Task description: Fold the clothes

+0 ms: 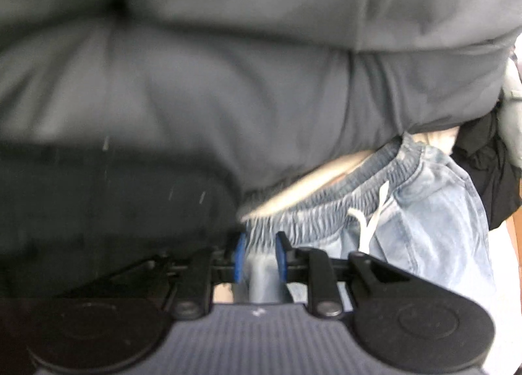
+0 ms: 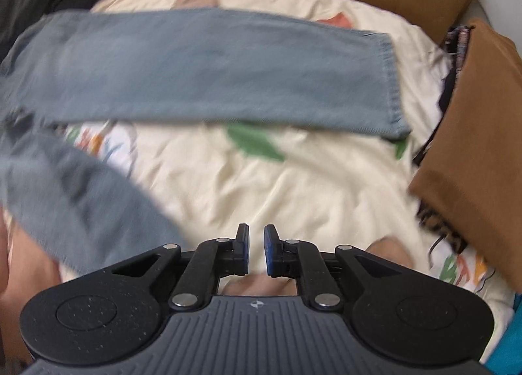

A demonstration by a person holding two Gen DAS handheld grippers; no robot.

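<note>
left gripper [image 1: 260,256] pinches the jeans [image 2: 208,65] at the waistband [image 1: 326,211] to lift them for folding, legs across the sheet [image 2: 293,185]; right gripper [image 2: 256,251] narrow, empty, beside them.

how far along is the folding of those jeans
Early on. Done: the jeans are spread over the cream bedspread, one leg lying flat. In hand: the left gripper pinches the elastic waistband; the right gripper has nothing between its slightly parted fingers. Left: no fold shows yet, and a grey garment plus dark clothes still wait.
</note>
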